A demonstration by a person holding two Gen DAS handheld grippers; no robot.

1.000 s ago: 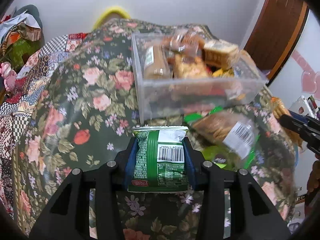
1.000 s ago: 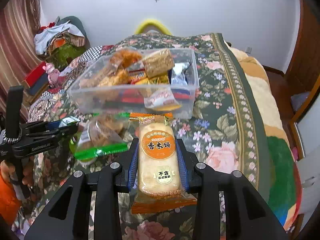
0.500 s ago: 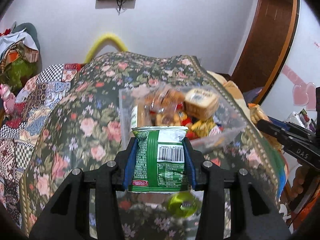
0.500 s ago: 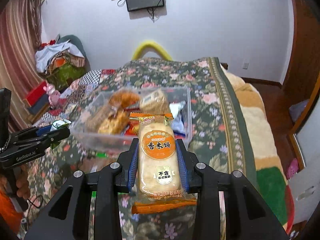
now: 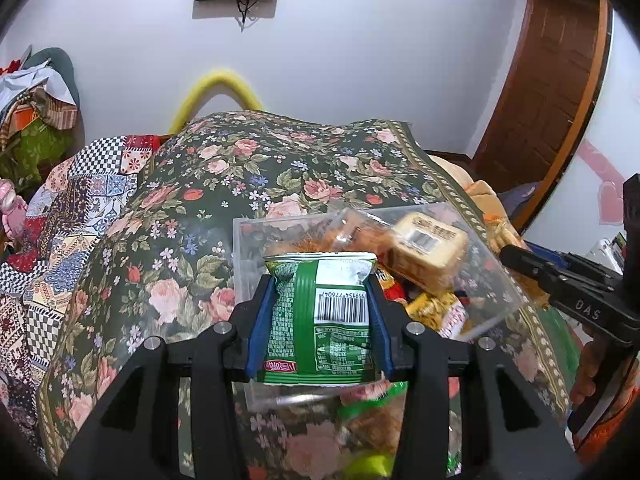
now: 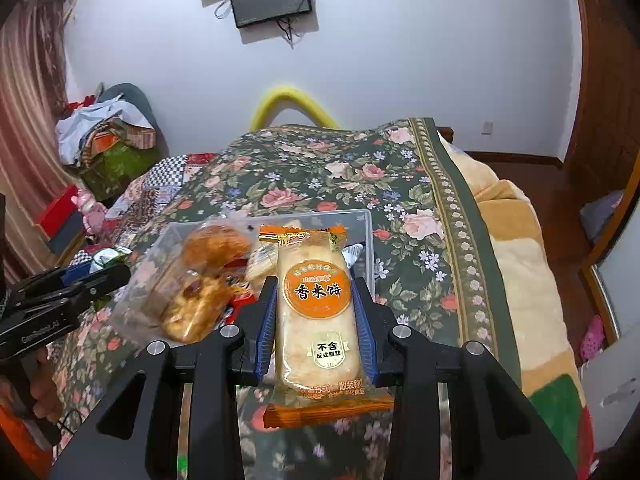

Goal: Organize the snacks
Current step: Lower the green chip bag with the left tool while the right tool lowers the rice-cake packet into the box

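My left gripper (image 5: 320, 312) is shut on a green snack packet (image 5: 322, 320) with a barcode, held above the near left part of a clear plastic bin (image 5: 248, 248) full of wrapped snacks. My right gripper (image 6: 316, 312) is shut on an orange-and-cream rice cracker packet (image 6: 318, 320), held above the same bin (image 6: 366, 240). Each gripper shows in the other's view: the right one at the right edge (image 5: 520, 258), the left one at the left edge (image 6: 116, 272).
The bin sits on a floral bedspread (image 5: 224, 184). Loose snack bags (image 5: 372, 428) lie on the bed below my left gripper. A patchwork quilt (image 5: 80, 208) and piled clothes are to the left, a wooden door (image 5: 552, 80) to the right.
Both grippers have risen with their packets and moved forward over the bin. The bin and the bed now look lower and smaller in both views.
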